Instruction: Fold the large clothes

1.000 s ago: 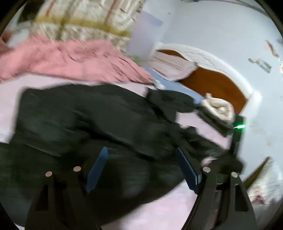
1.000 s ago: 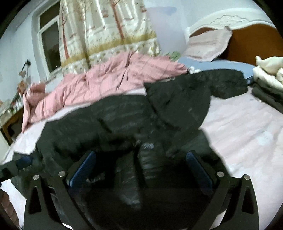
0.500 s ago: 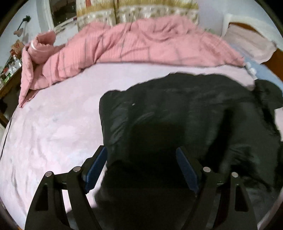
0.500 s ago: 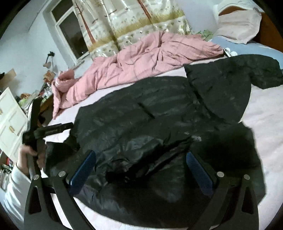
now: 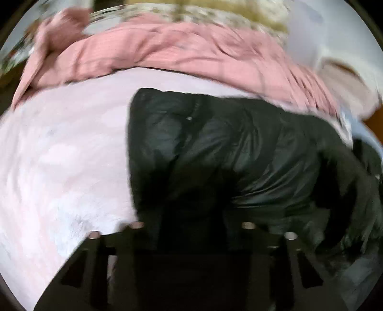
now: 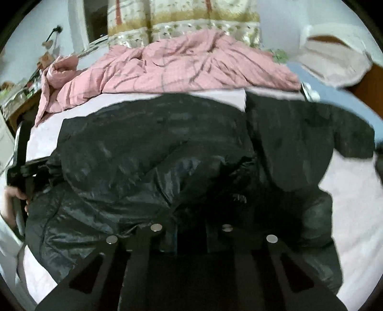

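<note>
A large black puffy jacket (image 5: 215,155) lies spread across the pale pink bed sheet (image 5: 59,167). My left gripper (image 5: 192,222) sits at the jacket's near left edge. Its jaws are closing, with black fabric bunched between them and the pads buried in it. In the right wrist view the jacket (image 6: 155,155) fills the middle, one sleeve (image 6: 299,134) thrown out to the right. My right gripper (image 6: 191,229) is at the jacket's near edge, its jaws closing narrowly on a fold of the fabric. The left gripper (image 6: 45,167) shows at the far left, held by a hand (image 6: 12,203).
A crumpled pink quilt (image 6: 179,64) is heaped along the far side of the bed, below a patterned curtain (image 6: 179,16). A pillow (image 6: 335,64) leans on the brown headboard (image 6: 368,83) at the right. Bare sheet (image 6: 354,191) lies right of the jacket.
Both grippers went from wide open to narrow, with jacket fabric now between the jaws. The left gripper swung over to the jacket's left edge and sank closer to it.
</note>
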The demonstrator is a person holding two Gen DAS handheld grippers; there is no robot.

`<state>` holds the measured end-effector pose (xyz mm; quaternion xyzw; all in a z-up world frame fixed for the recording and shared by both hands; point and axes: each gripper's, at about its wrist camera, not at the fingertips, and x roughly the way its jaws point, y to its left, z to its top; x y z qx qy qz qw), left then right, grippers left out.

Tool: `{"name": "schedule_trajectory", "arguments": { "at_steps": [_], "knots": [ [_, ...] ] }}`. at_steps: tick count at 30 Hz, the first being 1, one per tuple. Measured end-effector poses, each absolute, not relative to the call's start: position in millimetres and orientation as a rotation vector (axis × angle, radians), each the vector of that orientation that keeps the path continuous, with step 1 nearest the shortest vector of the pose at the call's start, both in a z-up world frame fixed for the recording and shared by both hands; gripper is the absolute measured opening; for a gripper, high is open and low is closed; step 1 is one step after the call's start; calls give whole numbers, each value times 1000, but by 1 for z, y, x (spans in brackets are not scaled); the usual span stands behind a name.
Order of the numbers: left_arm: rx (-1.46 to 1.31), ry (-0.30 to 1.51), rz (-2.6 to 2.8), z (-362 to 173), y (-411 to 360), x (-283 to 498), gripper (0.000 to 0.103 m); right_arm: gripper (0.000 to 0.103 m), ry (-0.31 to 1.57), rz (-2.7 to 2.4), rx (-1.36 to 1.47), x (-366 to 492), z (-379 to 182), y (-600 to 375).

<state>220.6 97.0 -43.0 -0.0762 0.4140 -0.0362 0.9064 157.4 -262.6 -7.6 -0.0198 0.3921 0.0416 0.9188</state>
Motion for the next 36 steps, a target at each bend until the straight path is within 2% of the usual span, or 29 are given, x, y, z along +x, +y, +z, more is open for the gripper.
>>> {"name": "schedule_trajectory", "arguments": {
  "at_steps": [2, 5, 11, 18, 25, 32, 36],
  "knots": [
    [-275, 816, -63, -44, 116, 215, 21, 15, 790, 89, -77, 168, 7, -257],
    [-389, 790, -77, -48, 134, 212, 19, 15, 776, 113, -124, 179, 38, -243],
    [-383, 771, -98, -46, 128, 209, 18, 15, 825, 169, -98, 178, 77, -240],
    [-395, 765, -128, -46, 131, 210, 20, 15, 882, 214, 21, 171, 90, -260],
    [-374, 760, -163, -46, 127, 209, 21, 15, 963, 160, -49, 164, 62, -258],
    [-342, 765, -178, -45, 121, 209, 27, 15, 1138, 139, 102, 145, -19, -295],
    [-331, 762, -208, -44, 117, 208, 32, 15, 1152, 173, 101, 126, -44, -296]
  ]
}}
